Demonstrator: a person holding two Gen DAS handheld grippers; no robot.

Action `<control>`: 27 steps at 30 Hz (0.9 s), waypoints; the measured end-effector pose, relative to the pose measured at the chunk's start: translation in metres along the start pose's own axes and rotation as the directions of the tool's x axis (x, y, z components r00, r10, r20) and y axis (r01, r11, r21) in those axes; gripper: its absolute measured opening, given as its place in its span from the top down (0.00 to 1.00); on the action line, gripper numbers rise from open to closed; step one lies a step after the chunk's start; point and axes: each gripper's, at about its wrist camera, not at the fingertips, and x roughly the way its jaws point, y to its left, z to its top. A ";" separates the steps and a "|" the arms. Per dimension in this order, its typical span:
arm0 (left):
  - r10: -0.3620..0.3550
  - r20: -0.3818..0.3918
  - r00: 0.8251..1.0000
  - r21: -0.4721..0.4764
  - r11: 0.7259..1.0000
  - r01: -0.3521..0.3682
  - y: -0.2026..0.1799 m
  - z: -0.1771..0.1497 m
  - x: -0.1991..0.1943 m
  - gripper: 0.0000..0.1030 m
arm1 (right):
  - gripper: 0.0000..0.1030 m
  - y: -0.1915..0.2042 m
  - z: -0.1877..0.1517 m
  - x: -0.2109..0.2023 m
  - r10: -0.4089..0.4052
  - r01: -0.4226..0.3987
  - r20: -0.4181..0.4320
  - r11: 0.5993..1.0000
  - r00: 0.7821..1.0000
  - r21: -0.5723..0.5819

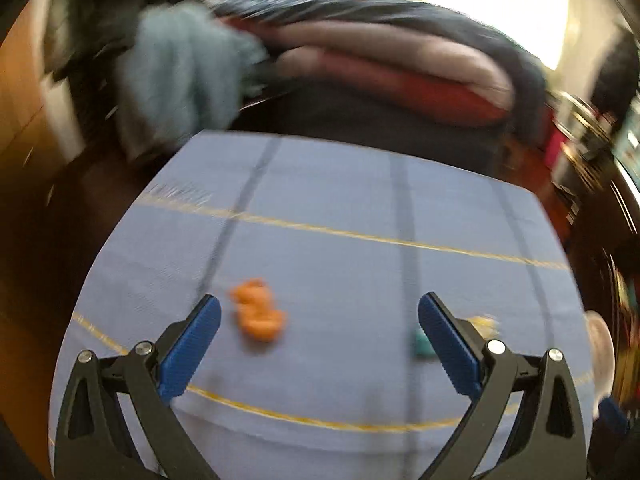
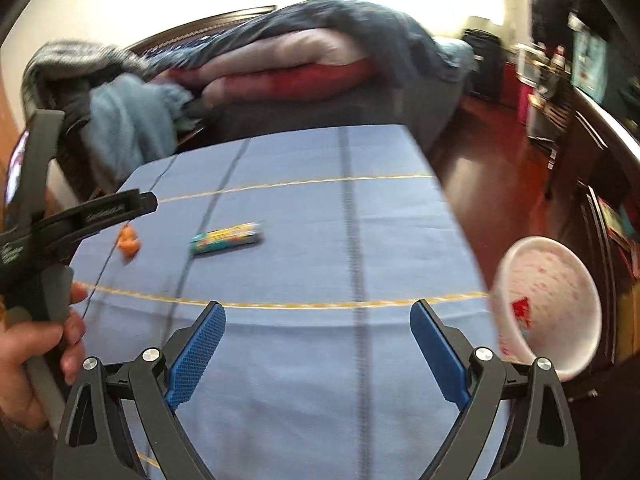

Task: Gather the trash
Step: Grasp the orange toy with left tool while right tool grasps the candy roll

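An orange crumpled scrap lies on the blue tablecloth, just ahead of my open, empty left gripper; it also shows in the right wrist view. A teal and yellow wrapper tube lies on the cloth right of the scrap; in the left wrist view it is mostly hidden behind the right finger. My right gripper is open and empty above the cloth's near edge. A white bowl with red marks sits beyond the table's right edge.
A bed or sofa piled with blankets and a light blue towel stands behind the table. Dark wooden floor and shelves lie to the right. The left gripper's body and the hand holding it show at the left of the right wrist view.
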 end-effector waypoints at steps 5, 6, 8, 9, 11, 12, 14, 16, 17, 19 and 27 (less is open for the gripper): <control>0.023 -0.066 0.998 -0.053 0.998 -0.026 0.026 0.005 0.036 0.04 | 0.10 0.027 0.010 0.023 0.018 -0.019 -0.030 0.999 0.999 -0.027; 0.013 -0.075 0.997 -0.056 0.998 -0.017 0.028 0.006 0.042 0.04 | 0.10 0.029 0.011 0.027 0.017 -0.018 -0.038 1.000 0.999 -0.025; 0.001 -0.078 0.997 -0.058 0.998 -0.005 0.030 0.007 0.050 0.05 | 0.10 0.033 0.014 0.034 0.024 -0.025 -0.048 0.999 0.999 -0.019; 0.002 -0.077 0.997 -0.056 0.998 -0.006 0.030 0.007 0.051 0.06 | 0.10 0.035 0.016 0.038 0.025 -0.025 -0.053 1.000 0.998 -0.015; -0.005 -0.081 0.997 -0.050 0.999 0.001 0.031 0.007 0.055 0.13 | 0.10 0.038 0.020 0.047 0.027 -0.028 -0.062 1.000 0.998 -0.009; 0.004 -0.075 0.997 -0.038 0.999 -0.007 0.029 0.006 0.055 0.17 | 0.10 0.040 0.021 0.051 0.027 -0.028 -0.064 1.000 0.998 -0.008; 0.007 -0.067 0.998 -0.015 1.000 -0.008 0.024 0.001 0.054 0.22 | 0.10 0.045 0.025 0.059 0.029 -0.030 -0.063 0.999 0.998 -0.011; 0.006 -0.052 0.999 -0.001 1.000 -0.006 0.024 0.000 0.051 0.37 | 0.10 0.050 0.029 0.068 0.028 -0.029 -0.066 0.999 0.997 -0.022; 0.008 -0.045 0.999 0.007 1.000 -0.008 0.025 0.001 0.051 0.57 | 0.10 0.053 0.031 0.072 0.024 -0.026 -0.068 0.999 0.997 -0.028; -0.006 -0.051 0.999 0.009 1.000 0.006 0.029 0.002 0.050 0.73 | 0.06 0.061 0.036 0.082 0.022 -0.025 -0.060 0.999 0.998 -0.044; -0.042 -0.039 0.998 -0.016 0.999 0.042 0.047 0.008 0.040 0.73 | 0.04 0.079 0.047 0.113 -0.036 0.028 -0.080 0.995 0.996 -0.100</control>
